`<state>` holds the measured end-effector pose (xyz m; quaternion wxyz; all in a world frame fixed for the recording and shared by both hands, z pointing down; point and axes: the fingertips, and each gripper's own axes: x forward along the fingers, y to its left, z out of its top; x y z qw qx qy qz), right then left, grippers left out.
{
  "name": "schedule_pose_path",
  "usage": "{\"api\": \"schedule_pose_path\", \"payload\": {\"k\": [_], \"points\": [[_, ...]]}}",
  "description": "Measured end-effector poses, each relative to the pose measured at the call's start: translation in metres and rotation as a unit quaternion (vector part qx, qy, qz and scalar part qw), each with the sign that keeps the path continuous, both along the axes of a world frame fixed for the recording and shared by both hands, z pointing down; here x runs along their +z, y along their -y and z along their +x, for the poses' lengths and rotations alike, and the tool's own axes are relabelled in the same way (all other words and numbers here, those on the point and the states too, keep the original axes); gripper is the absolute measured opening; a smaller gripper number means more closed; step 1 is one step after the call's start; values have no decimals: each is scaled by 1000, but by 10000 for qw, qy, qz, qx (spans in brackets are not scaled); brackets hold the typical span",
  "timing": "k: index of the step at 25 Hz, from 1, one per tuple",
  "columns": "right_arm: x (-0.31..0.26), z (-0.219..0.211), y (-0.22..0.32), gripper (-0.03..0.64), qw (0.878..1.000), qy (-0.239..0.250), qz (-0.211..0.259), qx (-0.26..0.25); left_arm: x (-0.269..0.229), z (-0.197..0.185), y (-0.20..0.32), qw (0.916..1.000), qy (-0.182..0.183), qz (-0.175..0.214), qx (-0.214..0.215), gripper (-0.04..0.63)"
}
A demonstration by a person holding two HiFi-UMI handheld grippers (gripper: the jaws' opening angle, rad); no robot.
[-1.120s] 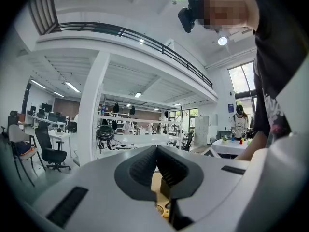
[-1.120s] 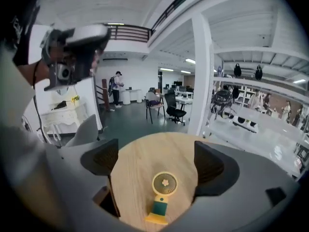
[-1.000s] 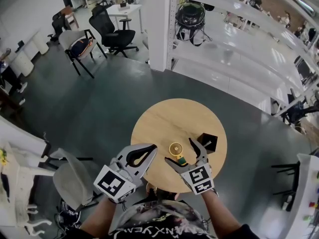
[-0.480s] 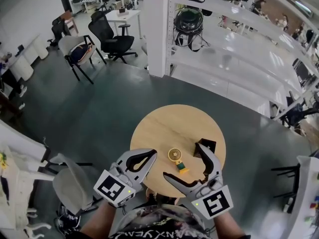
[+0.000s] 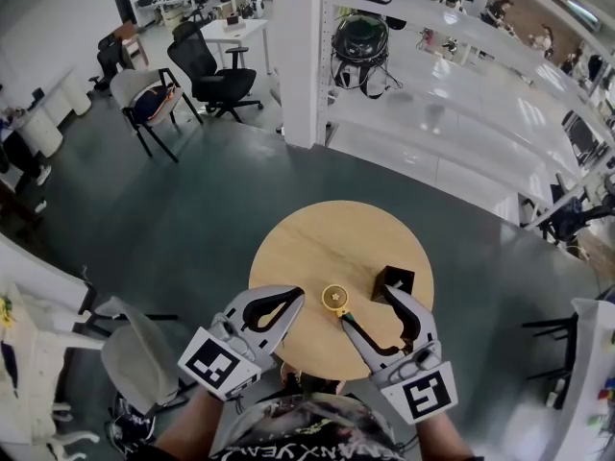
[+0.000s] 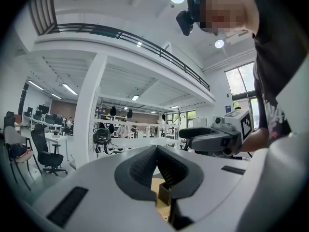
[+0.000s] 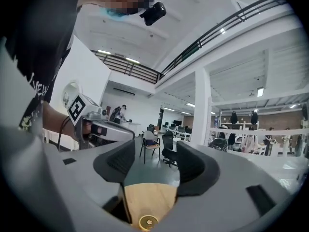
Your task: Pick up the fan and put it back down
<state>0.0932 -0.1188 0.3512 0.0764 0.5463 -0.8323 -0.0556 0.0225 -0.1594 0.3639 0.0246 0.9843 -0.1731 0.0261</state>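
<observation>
The small yellow fan lies on the round wooden table, its round head up and its handle hidden under a finger of my right gripper. My right gripper hovers above the table's near edge, over and just right of the fan. Its jaws have just been closing, still stand apart, and hold nothing. In the right gripper view the fan shows low down, below the right gripper. My left gripper hangs left of the fan with its jaws together, empty; its pads meet.
A black box stands on the table right of the fan. Beyond the table rise a white pillar and white shelving. Office chairs stand at the far left, and a grey chair sits near my left side.
My right gripper has risen from around the fan's handle toward the camera, and its jaws have narrowed. The fan stays on the table. The left gripper has kept still.
</observation>
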Motion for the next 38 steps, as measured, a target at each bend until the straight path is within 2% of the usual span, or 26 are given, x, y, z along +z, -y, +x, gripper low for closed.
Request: {"api": "schedule_pose_path", "payload": {"k": [1,4,7,8,19,38], "points": [[1,2,0,232,10000,30,-12,59,-2,0,0,10000,-19,11,6,17],[4,8,2,145,9998,98,-46,155,-6,2,0,10000,-25,24,18,17],[7,10,2,10,9998,121,-60,139,-4,3,0,10000,-8,2,15,17],[7,9,2,2,9998,141,-55,108,-3,3,-1,10000,-1,-3,16,17],[10,6,1,0,9993,365,-21,-30,-4,2,-2,10000,29,29,1,17],[12,3,6,-2,9994,299,-144,-72,-6,0,1,9999,48,82,-42,17]]}}
